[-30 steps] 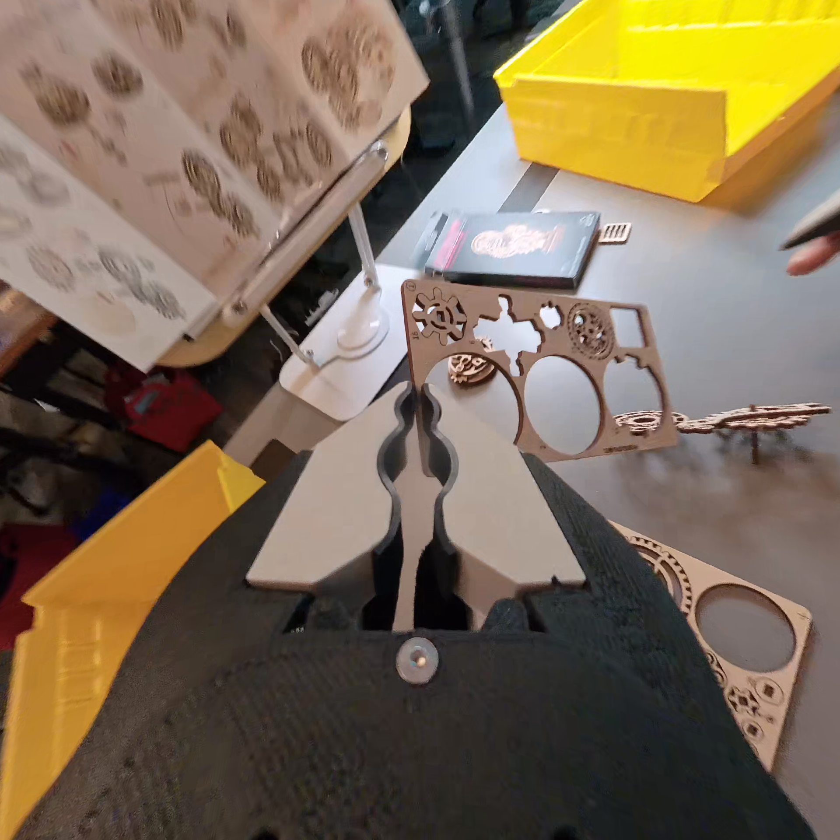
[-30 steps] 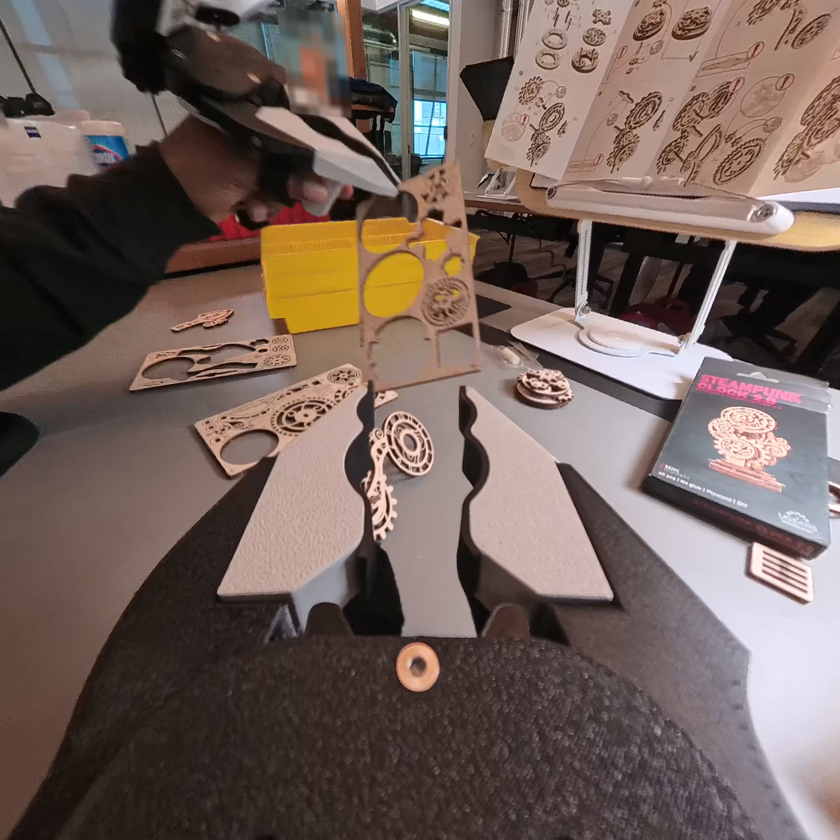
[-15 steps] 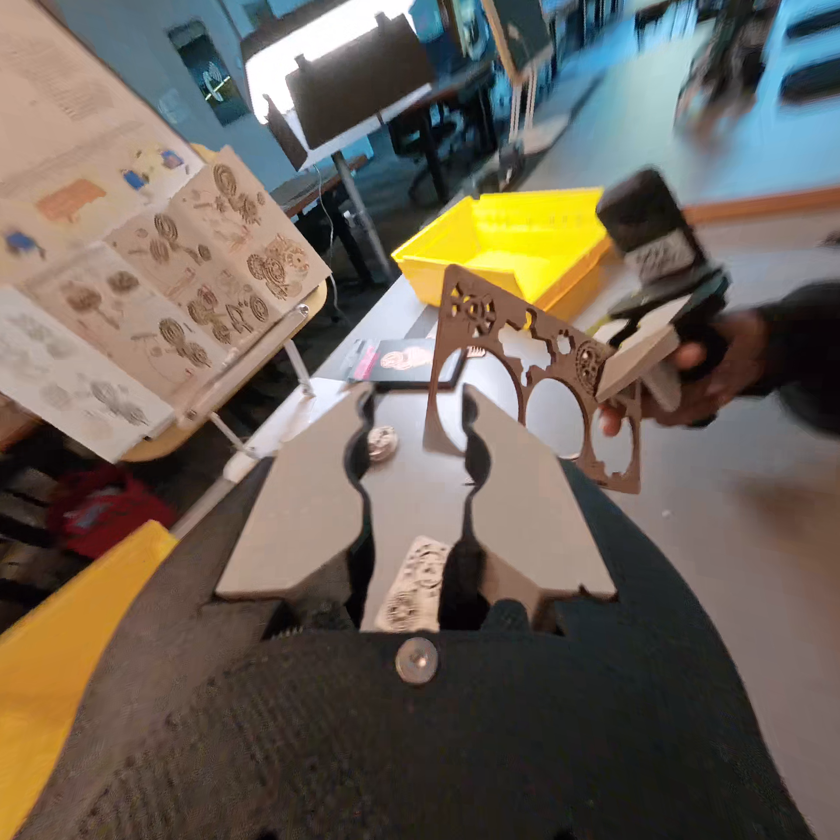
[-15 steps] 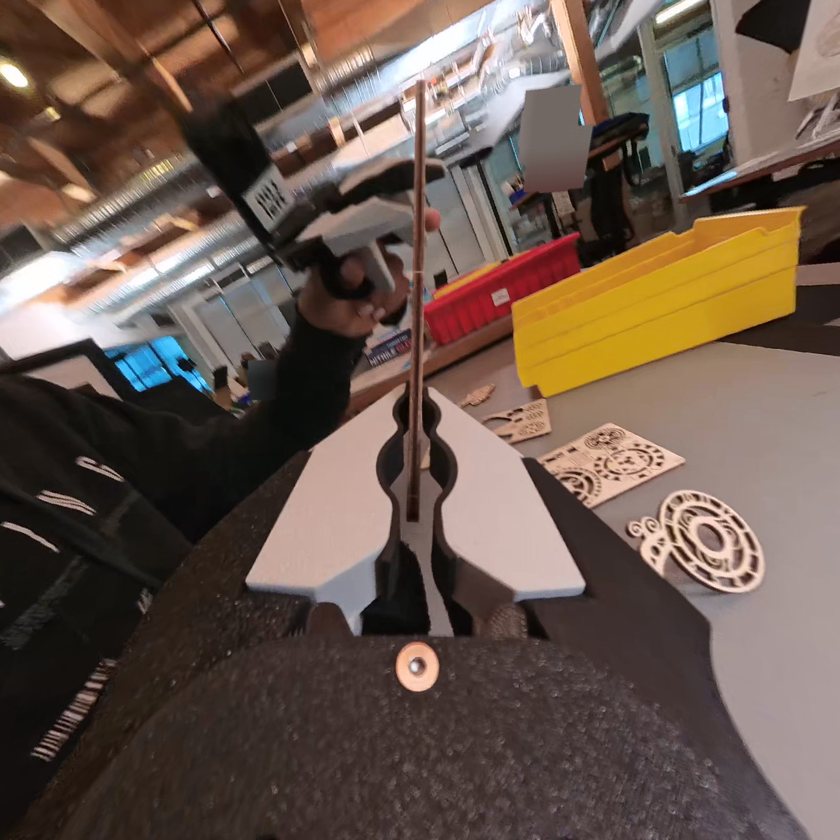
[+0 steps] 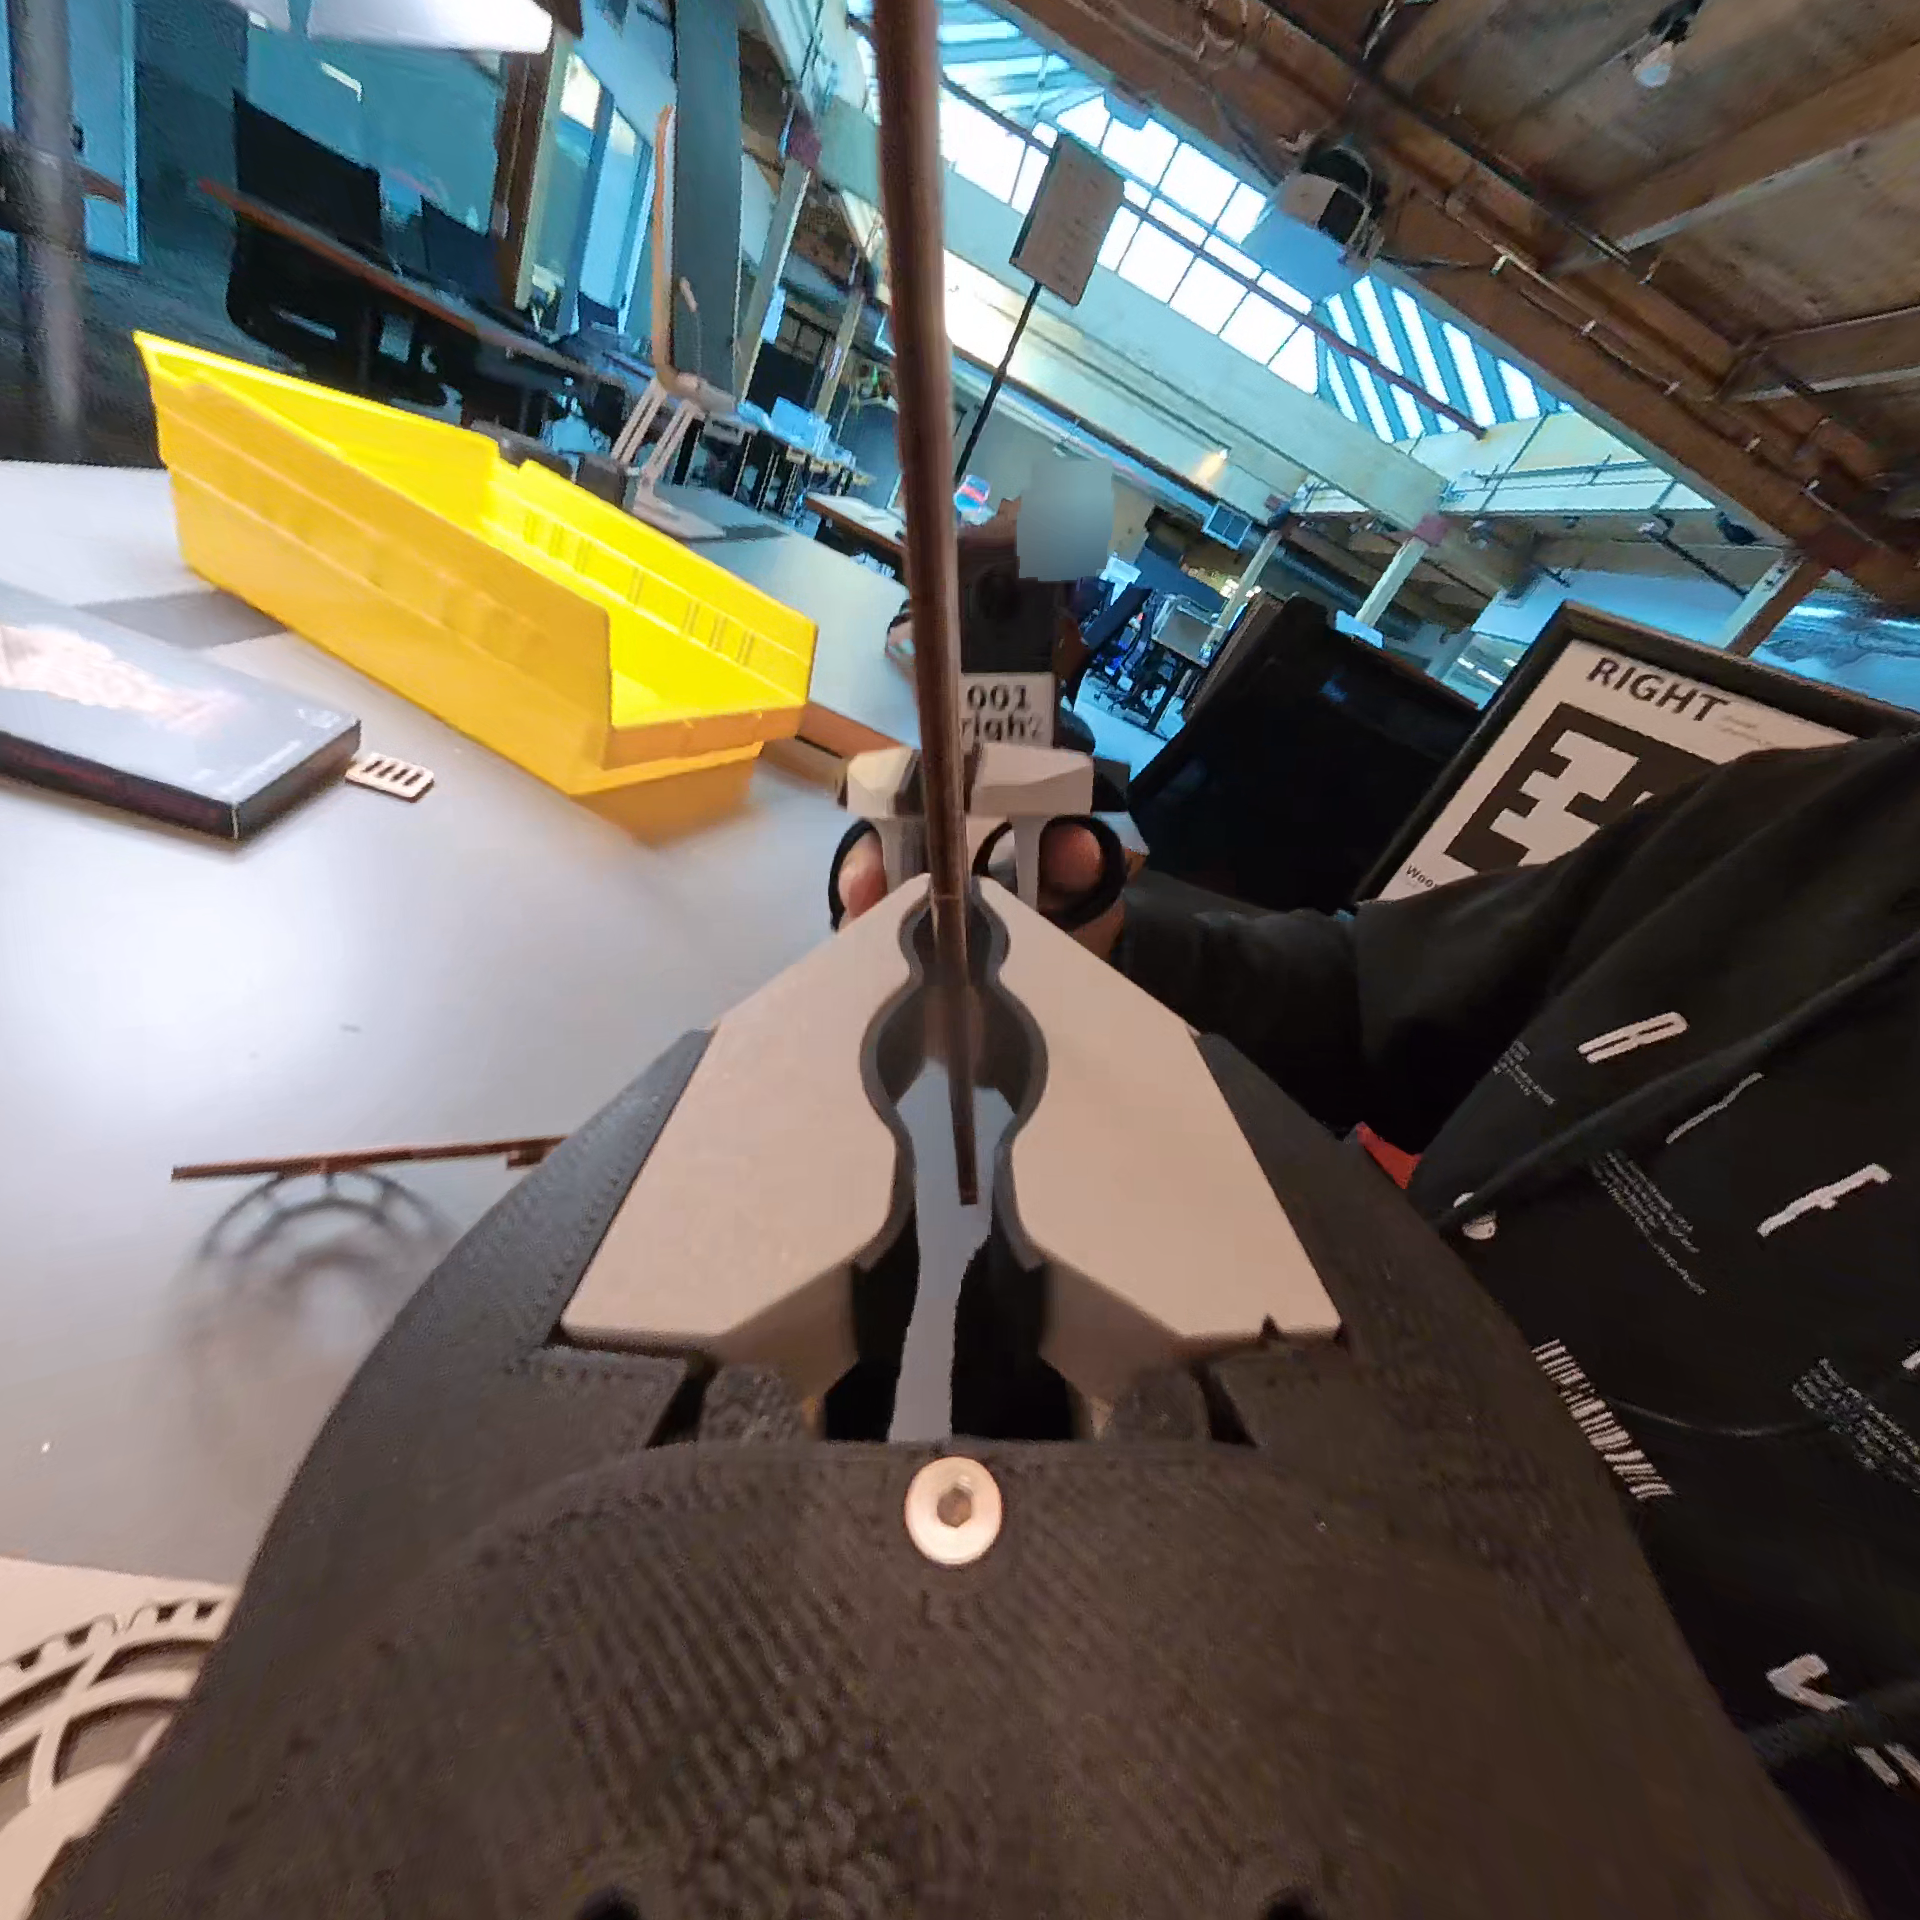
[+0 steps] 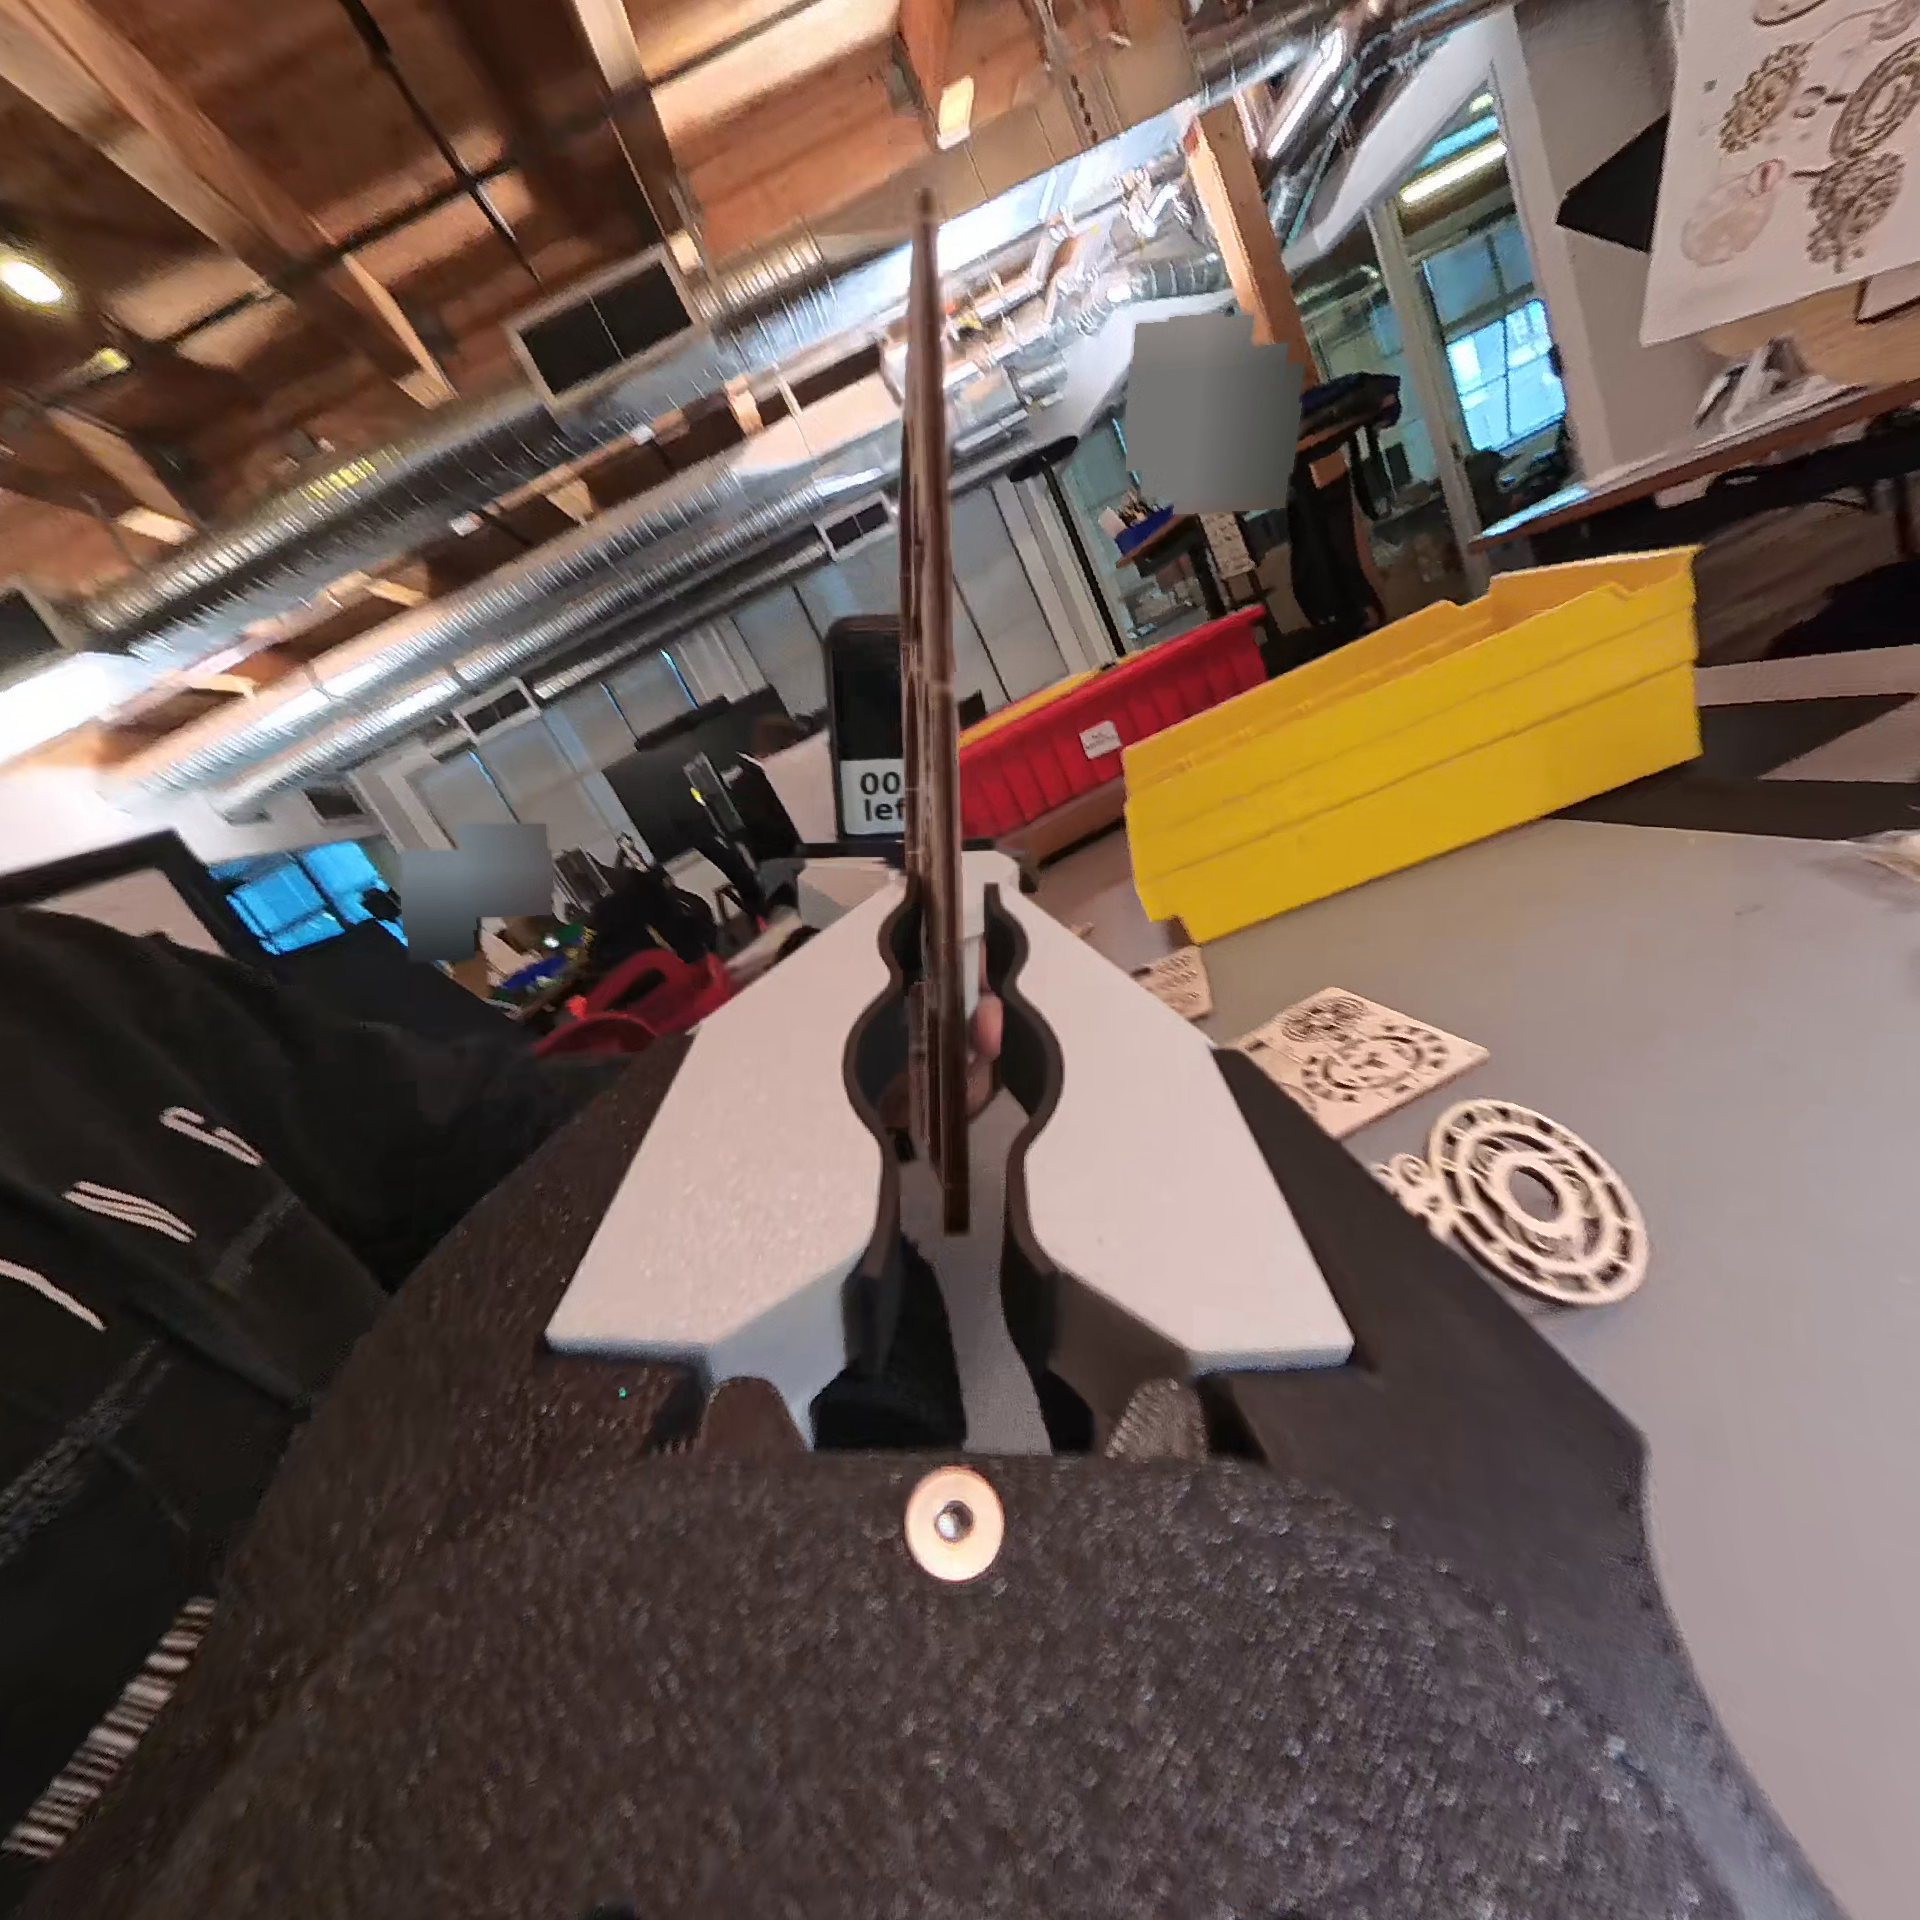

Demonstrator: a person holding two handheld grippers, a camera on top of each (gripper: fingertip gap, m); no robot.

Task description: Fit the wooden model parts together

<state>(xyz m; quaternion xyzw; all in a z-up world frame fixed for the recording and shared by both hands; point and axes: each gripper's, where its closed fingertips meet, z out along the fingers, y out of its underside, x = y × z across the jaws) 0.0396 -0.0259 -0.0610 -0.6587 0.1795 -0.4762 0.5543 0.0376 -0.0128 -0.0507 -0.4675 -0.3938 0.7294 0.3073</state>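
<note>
Up above the grey table (image 5: 312,987), the wooden parts sheet (image 5: 914,416) stands edge-on, the left gripper (image 5: 951,920) and right gripper (image 6: 951,914) both clamped on it, so steady, equal pressure should spare the thin ply.

The left gripper (image 5: 951,914) has its 2 grey fingers (image 5: 790,1122) pressed together at the tips, pinching a thin wooden sheet (image 5: 914,416) seen edge-on and rising straight up from the tips. Directly ahead, the right gripper (image 6: 951,914) faces it, its jaws a little wider, tips against the same sheet. A bare hand (image 5: 1070,862) shows behind the far gripper, with a black sleeve (image 5: 1299,977) trailing right.
</note>
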